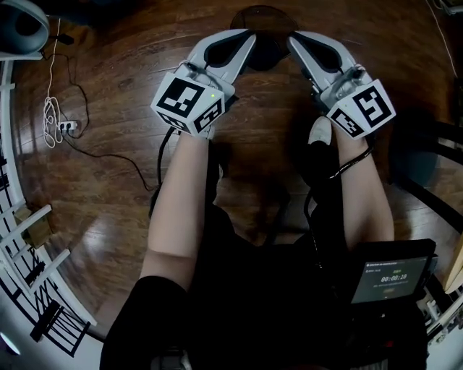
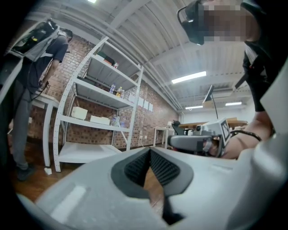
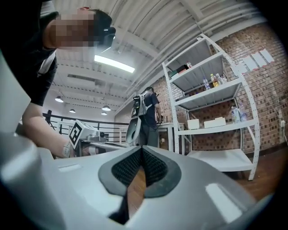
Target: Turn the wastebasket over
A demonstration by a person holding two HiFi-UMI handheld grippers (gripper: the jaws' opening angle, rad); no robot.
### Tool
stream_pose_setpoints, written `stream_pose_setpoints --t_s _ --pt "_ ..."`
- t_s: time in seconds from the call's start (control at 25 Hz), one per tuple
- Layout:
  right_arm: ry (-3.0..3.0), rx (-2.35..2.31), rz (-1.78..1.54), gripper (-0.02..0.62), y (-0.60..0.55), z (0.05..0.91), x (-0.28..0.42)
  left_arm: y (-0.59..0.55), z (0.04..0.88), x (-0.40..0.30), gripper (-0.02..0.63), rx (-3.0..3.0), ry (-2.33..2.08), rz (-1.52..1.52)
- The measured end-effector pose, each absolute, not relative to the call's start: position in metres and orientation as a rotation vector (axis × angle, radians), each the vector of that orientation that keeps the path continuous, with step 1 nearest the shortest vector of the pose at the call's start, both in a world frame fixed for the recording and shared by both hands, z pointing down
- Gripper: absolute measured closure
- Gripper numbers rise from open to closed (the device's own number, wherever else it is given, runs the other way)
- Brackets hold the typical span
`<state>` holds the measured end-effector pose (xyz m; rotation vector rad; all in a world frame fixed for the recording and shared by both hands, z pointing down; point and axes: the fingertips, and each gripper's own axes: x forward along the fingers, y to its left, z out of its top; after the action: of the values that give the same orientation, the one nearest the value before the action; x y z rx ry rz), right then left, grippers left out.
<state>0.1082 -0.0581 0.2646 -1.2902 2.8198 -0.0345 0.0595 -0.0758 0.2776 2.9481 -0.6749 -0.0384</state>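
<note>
Wooden floor (image 1: 130,79) lies below, where left gripper (image 1: 249,36) and right gripper (image 1: 293,37) hover level, jaws pressed together on nothing, seemingly parked clear of the dark round wastebasket (image 1: 266,22) just beyond their tips

The left gripper (image 2: 150,155) fills the lower frame, its jaws meeting at the tips with nothing between them. Only a sliver of wooden floor (image 2: 150,185) shows through the gap behind the dark ribbed pads (image 2: 135,167). Beyond, a white shelving unit (image 2: 96,101) stands against a brick wall (image 2: 148,121), holding boxes and bottles (too small to tell apart). A person with a backpack (image 2: 27,85) stands at the left beside a white table (image 2: 47,130). At the right, the right gripper (image 2: 173,142) lies level, with its marker cube (image 2: 223,130) at the forearm end.
</note>
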Motion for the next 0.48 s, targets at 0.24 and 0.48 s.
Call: stream_pose_setpoints --t_s 0.24,0.48 --pt "2.813 -1.274 -0.129 0.586 -0.05 0.286 0.098 -0.067 0.286 0.057 0.604 2.932 -0.696 -0.029" --pt "2.761 -1.261 -0.193 0.586 -0.051 0.294 0.098 -0.06 0.29 0.059 0.604 2.97 -0.7 -0.009"
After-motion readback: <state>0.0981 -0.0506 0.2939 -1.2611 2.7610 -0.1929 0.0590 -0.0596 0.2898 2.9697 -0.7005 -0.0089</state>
